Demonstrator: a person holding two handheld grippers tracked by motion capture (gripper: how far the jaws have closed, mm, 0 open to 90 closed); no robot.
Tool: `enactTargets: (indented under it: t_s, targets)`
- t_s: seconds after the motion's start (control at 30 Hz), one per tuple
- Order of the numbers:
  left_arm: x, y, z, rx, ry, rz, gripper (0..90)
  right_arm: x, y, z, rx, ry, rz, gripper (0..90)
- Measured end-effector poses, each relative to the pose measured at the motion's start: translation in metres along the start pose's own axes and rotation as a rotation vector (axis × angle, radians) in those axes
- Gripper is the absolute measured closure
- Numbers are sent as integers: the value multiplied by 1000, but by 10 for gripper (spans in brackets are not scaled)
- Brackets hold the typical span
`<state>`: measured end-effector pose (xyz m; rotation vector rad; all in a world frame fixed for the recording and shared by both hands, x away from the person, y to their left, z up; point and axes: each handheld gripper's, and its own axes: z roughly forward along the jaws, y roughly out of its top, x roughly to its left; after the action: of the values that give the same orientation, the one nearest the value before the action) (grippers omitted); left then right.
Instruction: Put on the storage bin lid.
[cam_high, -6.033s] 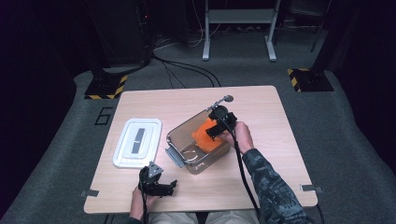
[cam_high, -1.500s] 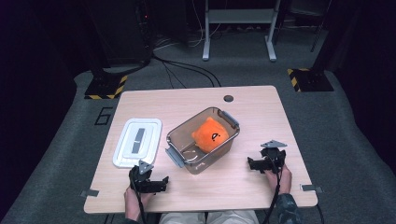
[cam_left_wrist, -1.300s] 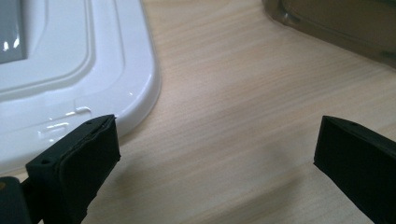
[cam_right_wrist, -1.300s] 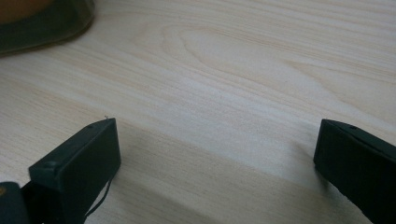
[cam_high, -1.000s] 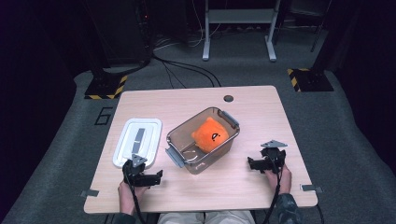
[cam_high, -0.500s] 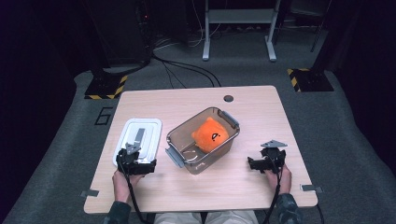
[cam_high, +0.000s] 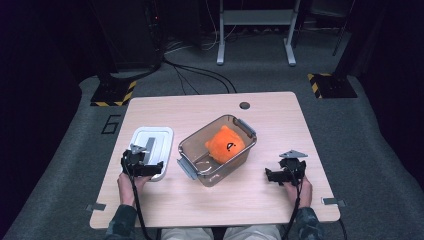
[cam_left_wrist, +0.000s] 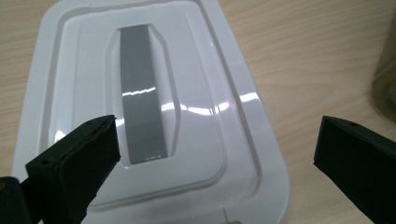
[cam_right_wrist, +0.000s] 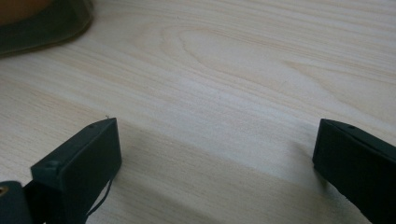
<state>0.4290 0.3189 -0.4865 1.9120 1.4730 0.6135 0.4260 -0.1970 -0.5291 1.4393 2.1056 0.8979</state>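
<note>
Left gripper (cam_high: 146, 167): wide open, empty, over white plastic lid (cam_left_wrist: 140, 116).
Done: orange plush toy (cam_high: 225, 145) in clear plastic box (cam_high: 192, 145).
Left: lid unfitted.

left tool (cam_high: 141, 163): black body, two blocky matte black jaws, small screw hole in a jaw tip, grey three-cornered plate on top, black cable trailing | right tool (cam_high: 285, 174): same black build, grey three-cornered plate, black cable | sleeves (cam_high: 120, 221): dark camouflage pattern on both forearms

Table (cam_high: 280, 200) brightly lit amid darkness; glare streaks the white lid (cam_left_wrist: 196, 140); tongs blurred.
</note>
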Motion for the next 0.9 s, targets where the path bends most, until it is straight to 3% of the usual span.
enactTargets:
  t_s: [0.13,0.33,0.77,0.83,0.9]
  targets:
    - [8,6,7,2,22,-18,0,0,0,0,-1,0,0,5]
    - [18,17,16,34,59,-3,1,0,0,0,0,0,1,5]
    - [32,25,35,78,93,-8,7,0,0,0,-1,0,2,7]
    - [32,27,38,94,86,-1,57,0,0,0,-1,0,2,8]
    - [32,29,40,93,97,5,168,0,0,0,-2,-3,2,9]
